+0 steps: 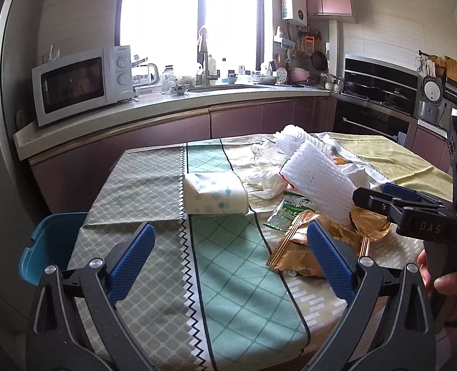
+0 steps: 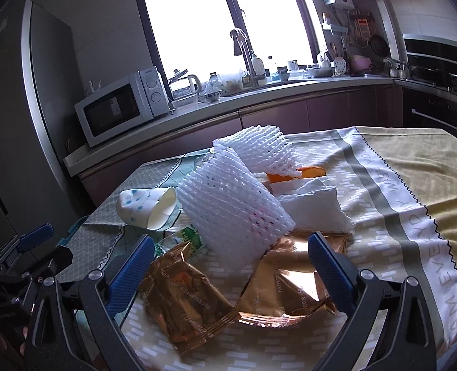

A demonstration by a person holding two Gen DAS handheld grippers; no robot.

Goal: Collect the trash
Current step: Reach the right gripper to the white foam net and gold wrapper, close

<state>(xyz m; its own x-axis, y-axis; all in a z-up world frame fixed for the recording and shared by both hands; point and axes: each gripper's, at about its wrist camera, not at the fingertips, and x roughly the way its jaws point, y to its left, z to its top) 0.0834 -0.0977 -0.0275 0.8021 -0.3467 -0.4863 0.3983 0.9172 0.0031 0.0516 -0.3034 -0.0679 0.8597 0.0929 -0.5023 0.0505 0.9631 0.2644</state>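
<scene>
Left hand-held gripper [image 1: 228,253] hangs open over the near-left part of the desk [image 1: 141,185], its blue pads spread wide with only tablecloth between them. Off the desk's left edge a blue bin [image 1: 52,241] shows, low and just beside that gripper. Further in, a paper cup [image 1: 214,194] lies on its side ahead of it, long axis across the view.

Moving right, the trash heap begins: a crumpled clear bag [image 1: 262,167], a green packet [image 1: 285,213], a white foam net sleeve [image 2: 231,210] propped at a slant, and gold wrappers [image 2: 197,290] flat on the cloth.

Right hand-held gripper [image 2: 228,266] is also open, holding nothing, and it is clearly the nearer one to the heap. The gold wrappers lie directly ahead of and below it, between its two pads, with the foam sleeve's lower end resting just beyond them. The wrappers' long axis runs roughly across the gap, so a short push forward and down would likely let the pads close on them. Behind, a white tissue [image 2: 311,204] and something orange [image 2: 302,173] lie farther off.
</scene>
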